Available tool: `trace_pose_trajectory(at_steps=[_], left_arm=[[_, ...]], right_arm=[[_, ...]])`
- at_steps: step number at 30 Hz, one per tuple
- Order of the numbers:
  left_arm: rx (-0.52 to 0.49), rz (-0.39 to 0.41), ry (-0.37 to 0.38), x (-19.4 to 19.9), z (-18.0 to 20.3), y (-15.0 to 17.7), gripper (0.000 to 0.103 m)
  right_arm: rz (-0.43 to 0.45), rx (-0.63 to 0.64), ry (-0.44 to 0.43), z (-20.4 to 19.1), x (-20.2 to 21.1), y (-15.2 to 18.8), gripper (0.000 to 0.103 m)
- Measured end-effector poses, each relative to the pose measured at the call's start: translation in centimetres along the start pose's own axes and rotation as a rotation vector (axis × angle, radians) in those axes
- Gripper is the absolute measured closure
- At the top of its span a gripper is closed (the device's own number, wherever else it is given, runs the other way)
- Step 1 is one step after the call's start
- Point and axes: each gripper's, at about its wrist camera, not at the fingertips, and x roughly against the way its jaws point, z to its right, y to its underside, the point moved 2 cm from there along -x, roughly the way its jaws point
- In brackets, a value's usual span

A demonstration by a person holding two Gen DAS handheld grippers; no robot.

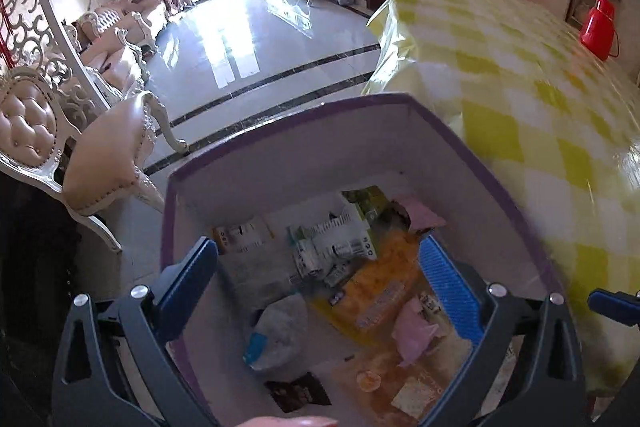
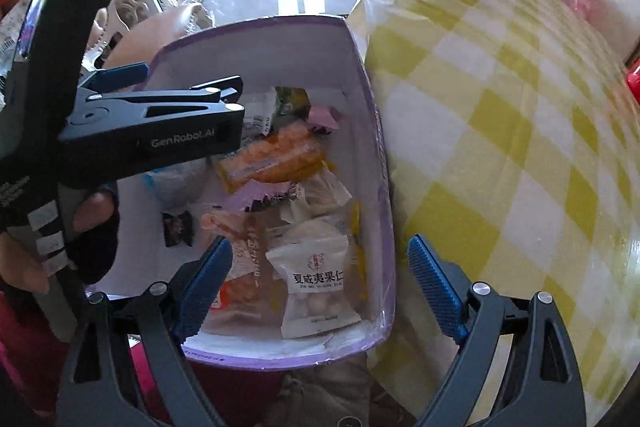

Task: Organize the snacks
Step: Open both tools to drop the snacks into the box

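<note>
A purple-rimmed white box [image 1: 304, 107] [image 2: 280, 23] holds several snack packets: an orange pack [image 1: 372, 287] [image 2: 276, 159], a white nut bag with Chinese print [image 2: 316, 275], pink wrappers [image 1: 414, 333] and a dark packet [image 1: 298, 391] [image 2: 178, 227]. My left gripper [image 1: 320, 279] is open and empty, hovering over the box's inside; it shows in the right wrist view [image 2: 192, 95] at the box's left. My right gripper [image 2: 324, 291] is open and empty over the box's near right corner.
A round table with a yellow-and-white checked cloth [image 1: 520, 115] [image 2: 500, 131] lies right of the box. A padded chair [image 1: 108, 155] stands left. A red jug [image 1: 598, 27] sits at the far right. Shiny tiled floor [image 1: 256, 43] stretches beyond.
</note>
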Motion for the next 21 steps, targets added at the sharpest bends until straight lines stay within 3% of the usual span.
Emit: trace_pose_trajectory(at_steps=[21], left_arm=[[0.001, -0.046, 0.018, -1.3, 0.3, 0.0, 0.002]], right_arm=[[-0.009, -0.002, 0.006, -0.1, -0.9, -0.1, 0.016]])
